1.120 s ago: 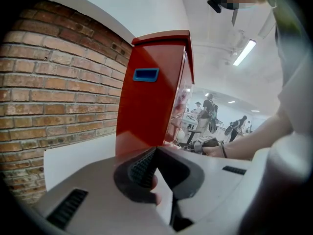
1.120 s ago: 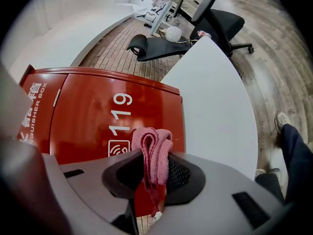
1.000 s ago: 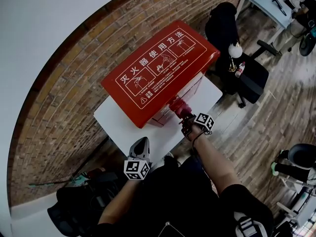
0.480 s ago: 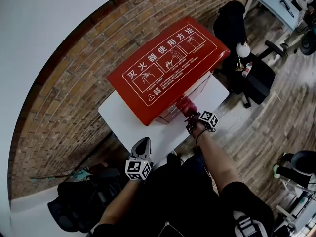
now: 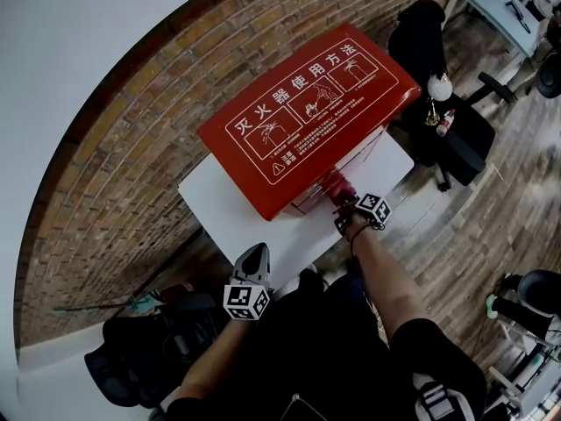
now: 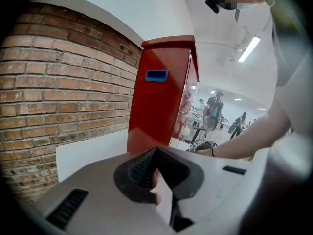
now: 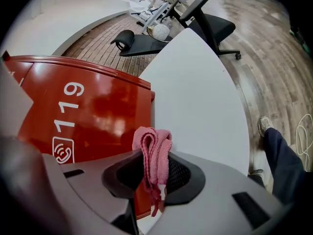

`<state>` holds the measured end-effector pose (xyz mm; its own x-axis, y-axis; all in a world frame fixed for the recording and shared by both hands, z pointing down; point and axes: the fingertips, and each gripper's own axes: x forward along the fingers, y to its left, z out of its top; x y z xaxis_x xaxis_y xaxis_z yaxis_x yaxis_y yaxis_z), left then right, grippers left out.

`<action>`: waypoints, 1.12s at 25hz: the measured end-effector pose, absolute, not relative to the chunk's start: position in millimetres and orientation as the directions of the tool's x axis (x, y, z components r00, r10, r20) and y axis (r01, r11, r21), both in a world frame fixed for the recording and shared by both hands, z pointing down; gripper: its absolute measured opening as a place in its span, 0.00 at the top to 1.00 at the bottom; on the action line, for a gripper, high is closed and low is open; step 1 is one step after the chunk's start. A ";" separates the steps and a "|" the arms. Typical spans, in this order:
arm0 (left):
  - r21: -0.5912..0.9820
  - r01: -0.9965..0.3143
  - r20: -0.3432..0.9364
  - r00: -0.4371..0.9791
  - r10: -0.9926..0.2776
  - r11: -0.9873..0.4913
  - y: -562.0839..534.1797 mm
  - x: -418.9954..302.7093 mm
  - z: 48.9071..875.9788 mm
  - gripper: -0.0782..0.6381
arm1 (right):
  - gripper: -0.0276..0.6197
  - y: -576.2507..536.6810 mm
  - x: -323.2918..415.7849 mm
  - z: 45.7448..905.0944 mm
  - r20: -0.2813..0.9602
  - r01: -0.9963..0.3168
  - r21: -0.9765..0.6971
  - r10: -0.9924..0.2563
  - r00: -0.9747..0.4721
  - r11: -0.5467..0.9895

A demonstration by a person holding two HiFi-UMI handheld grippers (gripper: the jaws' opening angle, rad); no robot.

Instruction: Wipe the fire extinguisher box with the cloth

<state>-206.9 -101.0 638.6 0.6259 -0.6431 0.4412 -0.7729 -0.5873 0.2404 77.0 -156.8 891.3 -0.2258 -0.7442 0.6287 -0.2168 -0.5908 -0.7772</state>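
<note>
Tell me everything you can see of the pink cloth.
The pink cloth looks like soft knitted fabric, folded into a narrow bunch. It stands upright, pinched between the jaws of the right gripper, its folded top sticking out past them and a thin tail hanging below. It sits close to the front of the red fire extinguisher box; contact is unclear.

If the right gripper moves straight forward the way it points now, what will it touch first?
Most likely the front face of the red fire extinguisher box, beside the 119 print. The pink cloth held in the right gripper sticks out and would touch first. Depth is unclear.
</note>
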 end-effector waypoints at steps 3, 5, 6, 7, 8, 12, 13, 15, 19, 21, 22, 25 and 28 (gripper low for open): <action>0.240 -0.773 0.445 0.625 -0.641 -0.587 -99.3 -208.2 639.6 0.87 | 0.79 -157.0 77.5 896.2 0.638 -0.227 -0.769 -0.736 -0.224 -0.598; 0.240 -0.773 0.448 0.625 -0.639 -0.588 -98.1 -209.0 640.9 0.87 | 0.79 -157.8 77.6 899.0 0.646 -0.235 -0.762 -0.730 -0.225 -0.603; 0.240 -0.772 0.449 0.625 -0.638 -0.588 -97.5 -209.4 641.3 0.87 | 0.79 -157.9 77.5 900.4 0.651 -0.241 -0.758 -0.725 -0.226 -0.606; 0.240 -0.772 0.450 0.626 -0.637 -0.588 -97.1 -209.6 641.5 0.87 | 0.79 -157.9 77.6 901.8 0.657 -0.247 -0.753 -0.719 -0.228 -0.610; 0.240 -0.772 0.451 0.626 -0.637 -0.589 -96.7 -209.7 641.6 0.87 | 0.79 -157.9 77.6 903.0 0.662 -0.253 -0.749 -0.714 -0.229 -0.613; 0.238 -0.771 0.453 0.626 -0.635 -0.590 -95.7 -210.5 641.6 0.87 | 0.79 -157.0 75.5 904.6 0.670 -0.256 -0.741 -0.705 -0.231 -0.620; 0.239 -0.772 0.454 0.625 -0.635 -0.590 -95.5 -210.7 641.5 0.87 | 0.79 -156.4 74.4 904.6 0.671 -0.256 -0.741 -0.704 -0.233 -0.621; 0.240 -0.771 0.453 0.626 -0.635 -0.590 -95.1 -210.6 641.0 0.87 | 0.79 -155.5 72.3 904.1 0.670 -0.257 -0.742 -0.704 -0.236 -0.620; 0.241 -0.766 0.447 0.632 -0.633 -0.595 -94.8 -208.8 640.3 0.87 | 0.79 -153.7 65.8 901.1 0.662 -0.263 -0.749 -0.706 -0.253 -0.608; 0.243 -0.763 0.444 0.636 -0.631 -0.598 -94.3 -207.3 640.0 0.87 | 0.79 -151.9 60.9 900.1 0.657 -0.264 -0.754 -0.707 -0.263 -0.602; 0.245 -0.762 0.443 0.638 -0.630 -0.599 -94.0 -206.7 639.8 0.87 | 0.79 -150.9 57.7 899.7 0.654 -0.264 -0.756 -0.707 -0.269 -0.599; 0.248 -0.760 0.441 0.641 -0.628 -0.601 -93.0 -205.4 640.1 0.87 | 0.79 -147.4 46.3 899.0 0.646 -0.260 -0.763 -0.707 -0.288 -0.592; 0.249 -0.758 0.441 0.643 -0.627 -0.603 -92.2 -205.3 640.2 0.87 | 0.79 -143.3 34.2 899.7 0.638 -0.257 -0.770 -0.707 -0.306 -0.584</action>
